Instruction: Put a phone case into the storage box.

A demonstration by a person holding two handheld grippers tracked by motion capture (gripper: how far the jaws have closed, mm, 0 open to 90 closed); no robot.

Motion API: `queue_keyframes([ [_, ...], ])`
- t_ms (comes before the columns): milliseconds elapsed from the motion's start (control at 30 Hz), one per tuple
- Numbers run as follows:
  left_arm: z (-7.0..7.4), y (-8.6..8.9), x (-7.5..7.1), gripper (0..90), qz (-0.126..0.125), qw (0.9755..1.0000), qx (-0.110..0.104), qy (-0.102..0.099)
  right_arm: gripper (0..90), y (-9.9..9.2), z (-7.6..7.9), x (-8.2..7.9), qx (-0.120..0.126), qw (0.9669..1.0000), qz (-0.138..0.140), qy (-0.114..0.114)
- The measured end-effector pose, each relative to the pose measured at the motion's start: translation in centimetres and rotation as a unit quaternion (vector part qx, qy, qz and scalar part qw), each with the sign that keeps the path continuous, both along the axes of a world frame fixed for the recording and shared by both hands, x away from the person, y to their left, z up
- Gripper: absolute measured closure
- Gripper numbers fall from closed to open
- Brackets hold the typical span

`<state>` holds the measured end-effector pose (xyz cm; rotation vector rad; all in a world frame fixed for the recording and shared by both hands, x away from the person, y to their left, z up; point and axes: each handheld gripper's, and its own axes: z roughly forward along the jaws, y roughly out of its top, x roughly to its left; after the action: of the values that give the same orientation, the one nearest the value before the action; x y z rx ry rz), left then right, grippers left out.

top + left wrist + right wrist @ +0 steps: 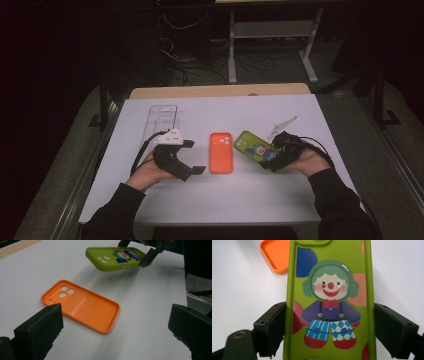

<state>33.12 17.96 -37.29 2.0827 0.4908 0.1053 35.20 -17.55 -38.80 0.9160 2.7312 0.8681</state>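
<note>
A green phone case (252,146) printed with a clown (329,290) hangs tilted above the white sheet, its shadow under it in the left gripper view (117,257). My right gripper (272,157) is shut on it, one black jaw against each long edge (329,330). An orange phone case (221,152) lies flat, hollow side up, in the middle of the sheet (82,306). To its left my left gripper (195,157) stands open and wide, holding nothing, with the orange case just ahead of its jaws (115,312).
A clear plastic tray (164,117) lies at the back left of the white sheet (215,200). A small white plastic piece (282,124) lies at the back right. A wooden table edge (220,91) runs behind the sheet; cables and a frame stand beyond.
</note>
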Motion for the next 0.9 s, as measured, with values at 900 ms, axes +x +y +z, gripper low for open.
queue_keyframes([
  [900, 1.1, -2.3, 3.6, 0.0, -0.033, 0.9991, 0.011, -0.023, 15.4, 4.2, 0.6, 3.9, -0.012, 0.9923, 0.123, -0.002],
])
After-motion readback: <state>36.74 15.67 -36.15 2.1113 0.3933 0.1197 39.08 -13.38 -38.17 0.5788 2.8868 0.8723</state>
